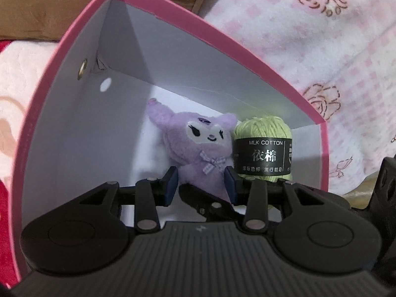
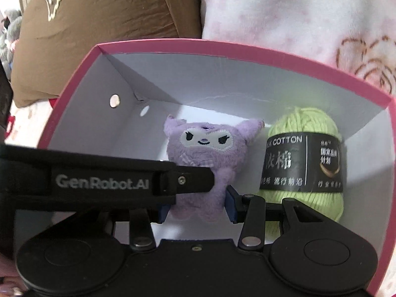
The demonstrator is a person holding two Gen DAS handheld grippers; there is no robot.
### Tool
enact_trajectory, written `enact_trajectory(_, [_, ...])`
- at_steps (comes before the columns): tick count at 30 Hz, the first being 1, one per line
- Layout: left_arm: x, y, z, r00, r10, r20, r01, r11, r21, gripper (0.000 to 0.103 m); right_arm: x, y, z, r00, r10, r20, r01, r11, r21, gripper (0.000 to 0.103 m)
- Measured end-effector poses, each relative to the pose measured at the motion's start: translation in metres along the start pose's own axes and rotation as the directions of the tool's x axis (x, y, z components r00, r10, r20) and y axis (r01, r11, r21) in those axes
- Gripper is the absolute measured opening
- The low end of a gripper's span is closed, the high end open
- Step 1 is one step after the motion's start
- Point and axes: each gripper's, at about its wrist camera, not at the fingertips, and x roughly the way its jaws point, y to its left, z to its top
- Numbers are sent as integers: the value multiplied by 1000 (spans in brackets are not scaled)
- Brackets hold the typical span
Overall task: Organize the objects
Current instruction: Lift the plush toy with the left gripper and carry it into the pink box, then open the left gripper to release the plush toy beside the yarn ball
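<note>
**Both grippers over the pink box – plush between the jaws**

Pink box [image 1: 61, 79], white inside, sits on a pink floral blanket [image 1: 321, 49]; brown cushion [image 2: 99, 12] beyond it at 11 o'clock. On the box floor: purple plush [image 1: 198, 143], face up, and a green yarn ball [image 1: 262, 148] with a black "MLK COTTON" band, touching the plush at its 3 o'clock side.

Left gripper [image 1: 201, 185]: jaws partly spread, plush's lower body between the blue pads; contact cannot be told. Right gripper [image 2: 198, 205]: jaws partly spread, flanking the plush's legs – the pads appear to touch its sides, a firm pinch is not certain. In the right wrist view the left gripper's arm crosses from 9 o'clock, over the plush's chest.
</note>
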Motion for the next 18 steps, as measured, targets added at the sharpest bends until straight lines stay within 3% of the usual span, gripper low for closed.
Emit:
enact_trajectory(3, [-2, 2, -2, 1000, 9, 25, -8, 999, -31, 38, 1, -1, 2, 1000, -3, 3, 3, 1000, 0, 49])
enact_trajectory(7, [0, 1, -10, 998, 27, 59, -23, 998, -64, 26, 4, -5, 4, 998, -65, -12, 64, 998, -25, 49])
enact_trajectory(13, [2, 1, -11, 998, 5, 64, -2, 999, -47, 26, -5, -21, -2, 999, -29, -22, 28, 1000, -13, 52])
enact_trajectory(18, [14, -7, -10, 997, 62, 45, -61, 998, -18, 21, -15, -19, -13, 1000, -9, 1, 9, 1000, -20, 58])
